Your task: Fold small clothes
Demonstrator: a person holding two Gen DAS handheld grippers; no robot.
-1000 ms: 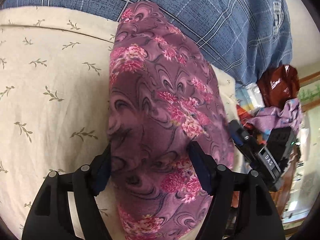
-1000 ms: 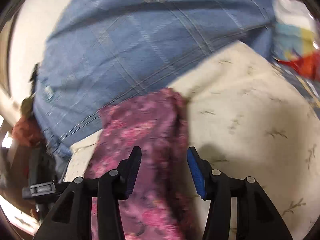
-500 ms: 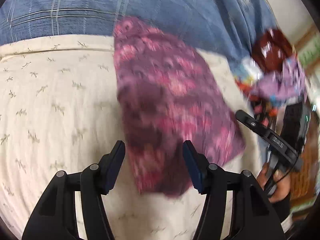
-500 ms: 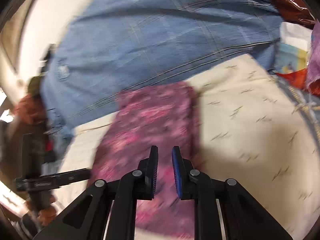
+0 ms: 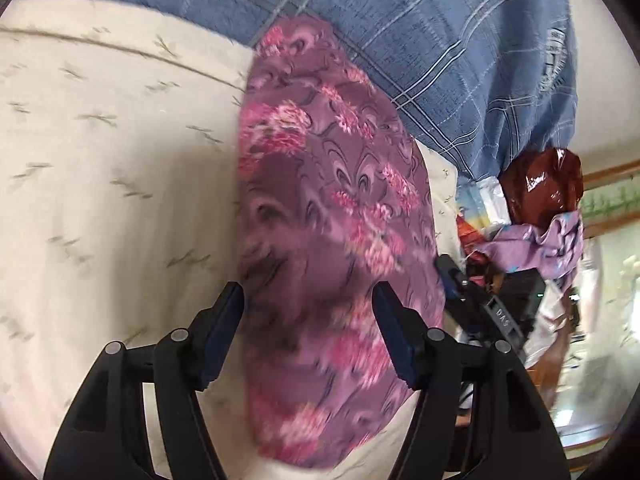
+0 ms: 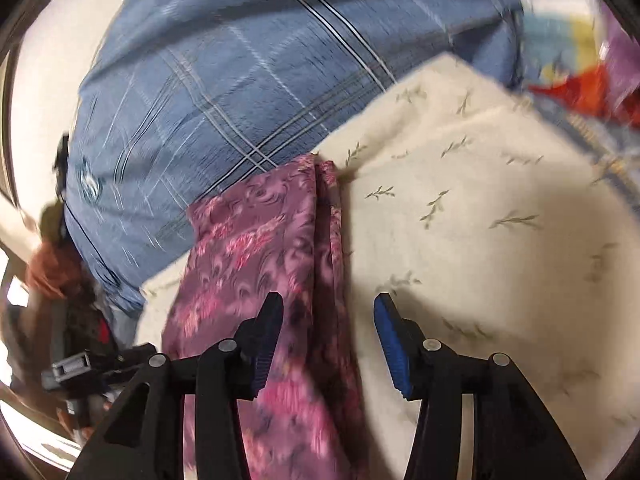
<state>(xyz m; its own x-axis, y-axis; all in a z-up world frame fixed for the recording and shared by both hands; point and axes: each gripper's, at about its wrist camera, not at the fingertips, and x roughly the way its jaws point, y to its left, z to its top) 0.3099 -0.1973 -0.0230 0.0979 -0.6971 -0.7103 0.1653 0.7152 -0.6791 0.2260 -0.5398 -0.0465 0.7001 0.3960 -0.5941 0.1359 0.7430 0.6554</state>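
Note:
A purple cloth with pink flowers (image 5: 332,216) lies folded into a long strip on a cream sheet with small leaf sprigs (image 5: 100,184). My left gripper (image 5: 308,320) is open, its jaws astride the near part of the cloth, just above it. In the right wrist view the same cloth (image 6: 272,264) runs away from me with a fold line along its right side. My right gripper (image 6: 328,332) is open over the cloth's right edge, its right finger above the sheet (image 6: 480,240). The right gripper also shows in the left wrist view (image 5: 480,304), at the cloth's right edge.
A blue checked blanket (image 5: 420,32) lies behind the cloth and bounds the sheet at the far side. To the right are a heap of coloured clothes (image 5: 536,240) and a dark red shiny bag (image 5: 540,184). The left gripper shows at lower left in the right wrist view (image 6: 92,364).
My right gripper was shut half a second ago and has opened wide. Both grippers have moved back in close over the cloth. The cloth lies as before.

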